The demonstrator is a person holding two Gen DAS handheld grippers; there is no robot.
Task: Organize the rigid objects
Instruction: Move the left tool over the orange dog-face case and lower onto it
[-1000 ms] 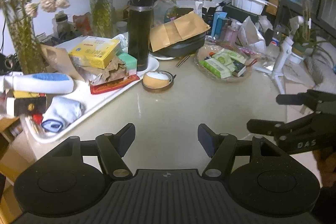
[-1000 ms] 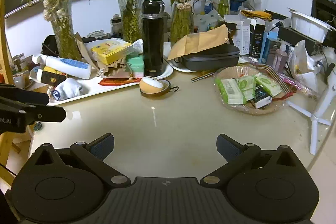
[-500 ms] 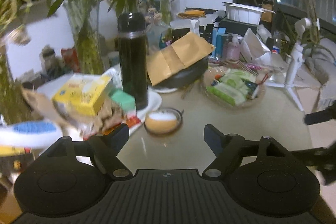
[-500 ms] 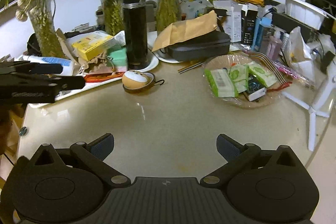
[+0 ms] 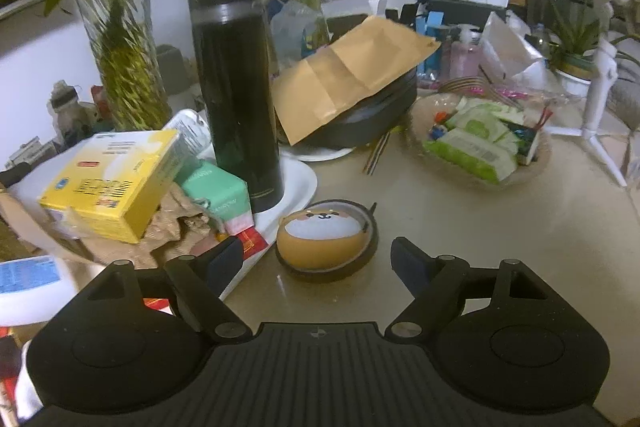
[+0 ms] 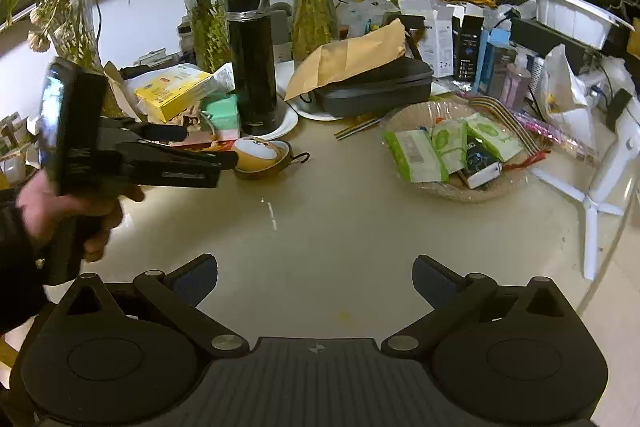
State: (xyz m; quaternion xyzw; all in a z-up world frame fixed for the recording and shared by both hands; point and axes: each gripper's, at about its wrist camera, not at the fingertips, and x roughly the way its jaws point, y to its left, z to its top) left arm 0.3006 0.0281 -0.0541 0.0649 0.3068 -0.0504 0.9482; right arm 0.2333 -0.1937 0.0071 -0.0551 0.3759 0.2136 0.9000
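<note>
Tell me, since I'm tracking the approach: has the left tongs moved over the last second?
Yes. The left tongs closed in on the round dog-face case beside the black thermos; it now sits just ahead.

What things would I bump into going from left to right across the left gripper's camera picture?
yellow box → green box → black thermos → round dog-face case → brown envelope → basket of green packets → white tripod

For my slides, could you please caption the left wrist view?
Open left gripper lined up on the round dog-face case beside the black flask.
</note>
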